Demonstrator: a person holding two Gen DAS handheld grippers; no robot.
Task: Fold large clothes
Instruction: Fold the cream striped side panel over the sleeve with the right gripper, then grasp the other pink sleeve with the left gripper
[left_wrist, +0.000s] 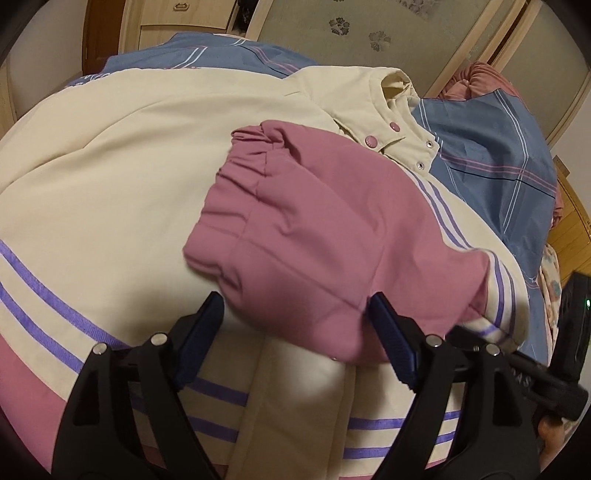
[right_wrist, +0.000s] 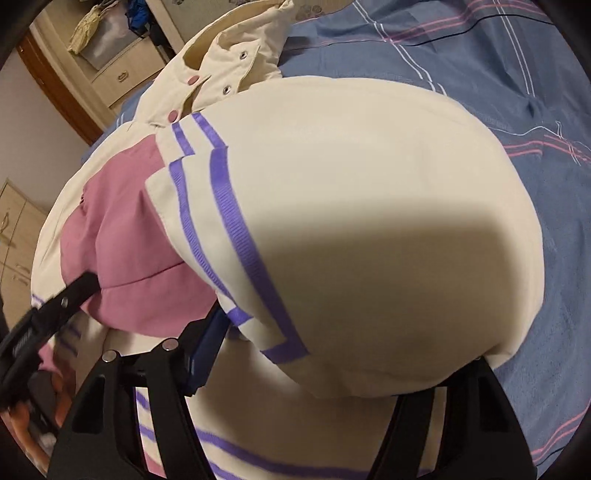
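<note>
Left wrist: one jacket (left_wrist: 110, 155), one pink sleeve (left_wrist: 314, 229), left claw (left_wrist: 295, 317) open.

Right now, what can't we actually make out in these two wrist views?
- Right claw: in the right wrist view the cream sleeve covers its right finger, so whether it grips is unclear.
- Left claw: the pink cuff hangs between the open fingers; contact can't be told.
- Jacket hem: cut off by the bottom edge in both views.
- Bedsheet under the jacket: hidden.
</note>
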